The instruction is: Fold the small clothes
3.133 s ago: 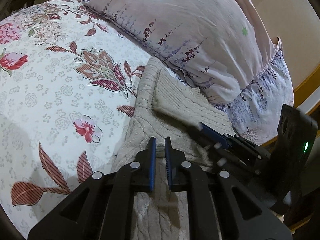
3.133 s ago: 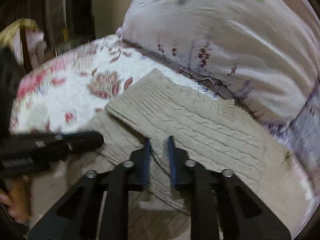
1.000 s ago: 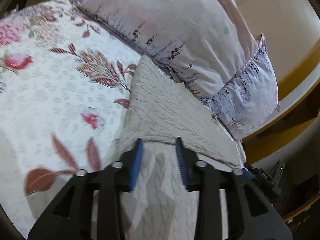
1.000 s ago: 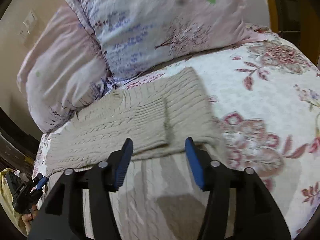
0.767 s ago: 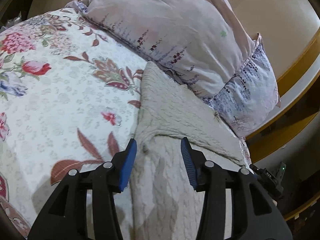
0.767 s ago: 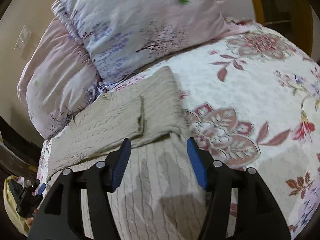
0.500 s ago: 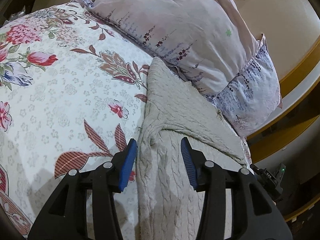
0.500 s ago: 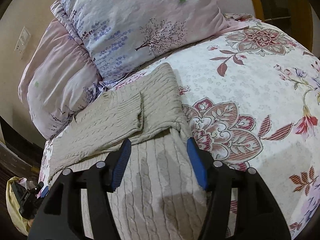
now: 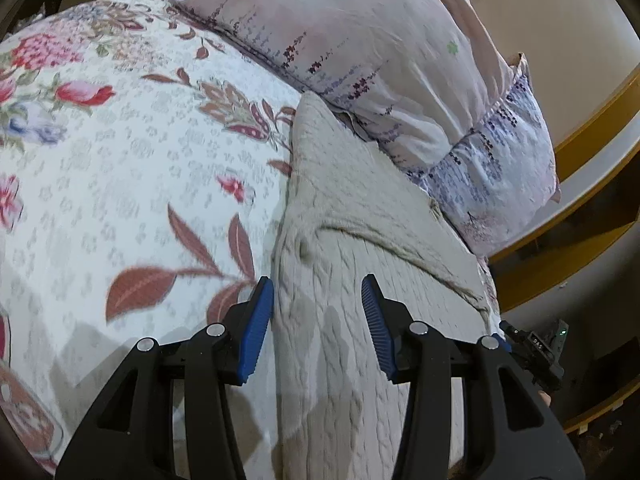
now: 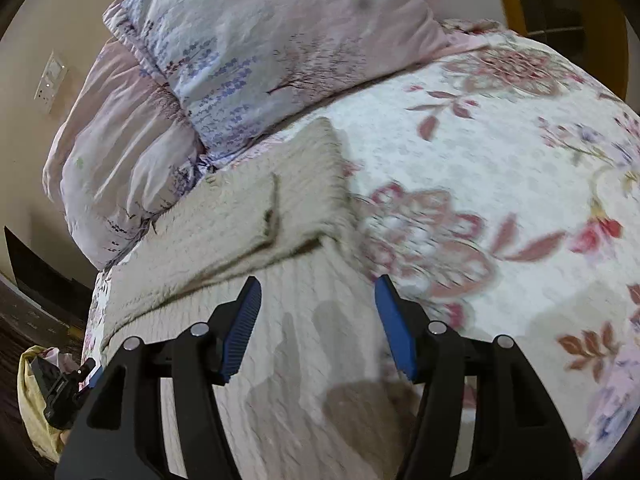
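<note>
A beige cable-knit sweater point(image 9: 352, 288) lies flat on the floral bedspread, its sleeves folded across the upper body. It also shows in the right wrist view point(image 10: 280, 264). My left gripper point(image 9: 318, 312) is open and empty, just above the sweater's left edge. My right gripper point(image 10: 316, 316) is open and empty, above the sweater's right edge. The other gripper shows small at the frame edge in each view point(image 9: 536, 350) point(image 10: 64, 384).
Two pale pink and lilac pillows point(image 9: 380, 52) point(image 10: 248, 48) lie just behind the sweater. The floral bedspread point(image 9: 120, 168) point(image 10: 500, 200) spreads out to the sides. A wooden bed frame point(image 9: 592, 120) and a wall switch point(image 10: 50, 82) stand behind.
Both grippers have opened, let go of the sweater sleeves and drawn back toward the sweater's lower part. The sleeves now lie folded across the body.
</note>
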{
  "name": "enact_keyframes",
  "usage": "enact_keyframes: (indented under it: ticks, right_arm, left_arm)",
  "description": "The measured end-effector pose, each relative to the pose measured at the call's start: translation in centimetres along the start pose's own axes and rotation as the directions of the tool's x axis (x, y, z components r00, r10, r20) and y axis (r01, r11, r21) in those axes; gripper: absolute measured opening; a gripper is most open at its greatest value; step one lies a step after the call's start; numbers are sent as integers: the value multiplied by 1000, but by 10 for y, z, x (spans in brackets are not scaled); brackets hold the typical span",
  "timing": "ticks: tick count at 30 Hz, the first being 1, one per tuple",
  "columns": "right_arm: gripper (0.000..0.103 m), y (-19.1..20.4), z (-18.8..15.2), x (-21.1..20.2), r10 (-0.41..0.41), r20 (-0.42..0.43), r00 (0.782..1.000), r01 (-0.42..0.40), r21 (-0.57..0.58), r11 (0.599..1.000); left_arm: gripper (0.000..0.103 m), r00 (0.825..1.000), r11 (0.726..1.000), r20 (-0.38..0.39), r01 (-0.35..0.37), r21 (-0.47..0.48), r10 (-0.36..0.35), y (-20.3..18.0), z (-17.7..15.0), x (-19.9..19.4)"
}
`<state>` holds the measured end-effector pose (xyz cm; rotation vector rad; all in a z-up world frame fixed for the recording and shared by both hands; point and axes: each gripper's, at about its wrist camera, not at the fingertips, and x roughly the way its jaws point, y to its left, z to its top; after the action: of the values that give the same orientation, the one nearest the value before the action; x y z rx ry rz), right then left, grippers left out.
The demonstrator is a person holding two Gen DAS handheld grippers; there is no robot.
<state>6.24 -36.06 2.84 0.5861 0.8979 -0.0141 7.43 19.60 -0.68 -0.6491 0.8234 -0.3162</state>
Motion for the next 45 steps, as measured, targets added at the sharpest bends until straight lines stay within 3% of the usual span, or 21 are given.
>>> enact_keyframes:
  ticks: [3, 7, 9, 17, 23, 31, 35, 40, 43, 45]
  right_arm:
    - [60, -17, -9, -11, 15, -30, 999, -14, 23, 1000]
    - [59, -31, -25, -21, 98, -100, 990, -94, 47, 994]
    - [52, -32, -37, -25, 147, -141, 979, -141, 46, 989]
    - [33, -28, -78, -40, 276, -232, 933, -273, 46, 961]
    - [29, -26, -104, -56, 318, -257, 913, -324, 19, 946]
    - [29, -13, -121, -68, 313, -299, 901, -348, -70, 935]
    - [29, -9, -121, -67, 302, -311, 901, -341, -78, 937]
    - [30, -6, -121, -67, 297, -327, 897, -345, -99, 933]
    - [29, -2, -124, -67, 291, -332, 897, -345, -117, 931]
    - [19, 2, -126, -66, 278, -340, 899, -340, -140, 930]
  left_arm:
    - [46, 1000, 1000, -13, 16, 8, -16, -1, -10, -8]
    - [46, 998, 998, -39, 58, 10, -58, -4, -25, -16]
    - [46, 995, 997, -55, 81, 16, -80, -6, -35, -22]
    - [43, 966, 972, -104, 237, -9, -236, -7, -79, -41]
    - [43, 948, 955, -126, 295, 7, -292, -3, -95, -51]
    - [43, 946, 948, -199, 285, 144, -255, -14, -104, -54]
    - [44, 950, 944, -257, 237, 228, -177, -12, -113, -58]
    - [44, 930, 952, -340, 220, 211, -140, -5, -126, -35]
    - [43, 920, 955, -352, 244, 168, -173, 0, -128, -26]
    - [30, 915, 951, -347, 269, 152, -203, 1, -127, -25]
